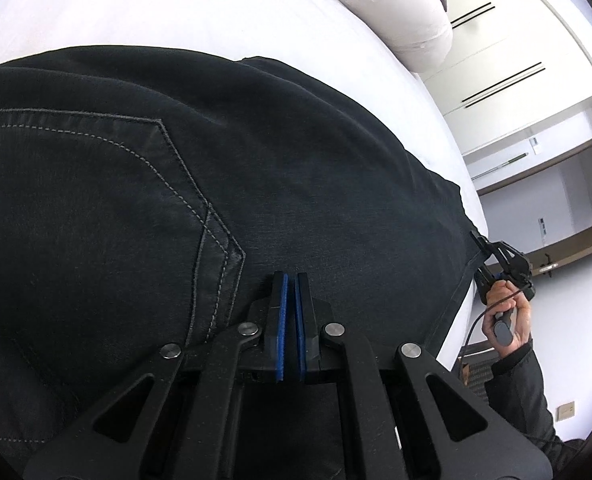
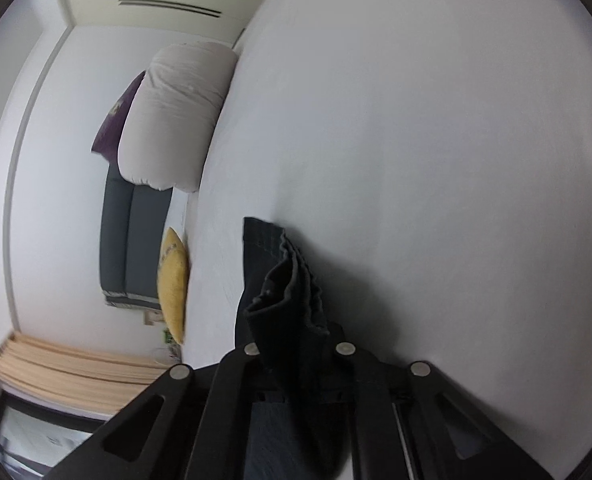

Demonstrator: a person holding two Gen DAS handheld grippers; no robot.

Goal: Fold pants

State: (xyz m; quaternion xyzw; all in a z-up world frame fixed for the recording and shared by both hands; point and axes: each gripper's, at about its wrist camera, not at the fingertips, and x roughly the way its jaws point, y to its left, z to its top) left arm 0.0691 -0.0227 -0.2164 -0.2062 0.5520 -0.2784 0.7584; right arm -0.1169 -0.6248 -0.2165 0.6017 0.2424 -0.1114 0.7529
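Dark, near-black pants (image 1: 255, 168) lie spread on a white bed (image 1: 175, 12), back pocket with grey stitching at the left. My left gripper (image 1: 291, 280) hovers low over the seat area; its blue-padded jaws are pressed together with nothing between them. My right gripper (image 1: 486, 258) shows at the far right in the left wrist view, clamped on the pants' edge at the bed's side. In the right wrist view, bunched dark fabric (image 2: 283, 280) stands up between the right gripper's (image 2: 296, 332) jaws, hiding the fingertips.
A pale rolled duvet (image 1: 392, 12) lies at the head of the bed, also seen in the right wrist view (image 2: 175, 116). White wardrobe doors (image 1: 516, 52) stand beyond the bed. A grey sofa (image 2: 131, 240) with a yellow cushion (image 2: 171, 280) stands beside it.
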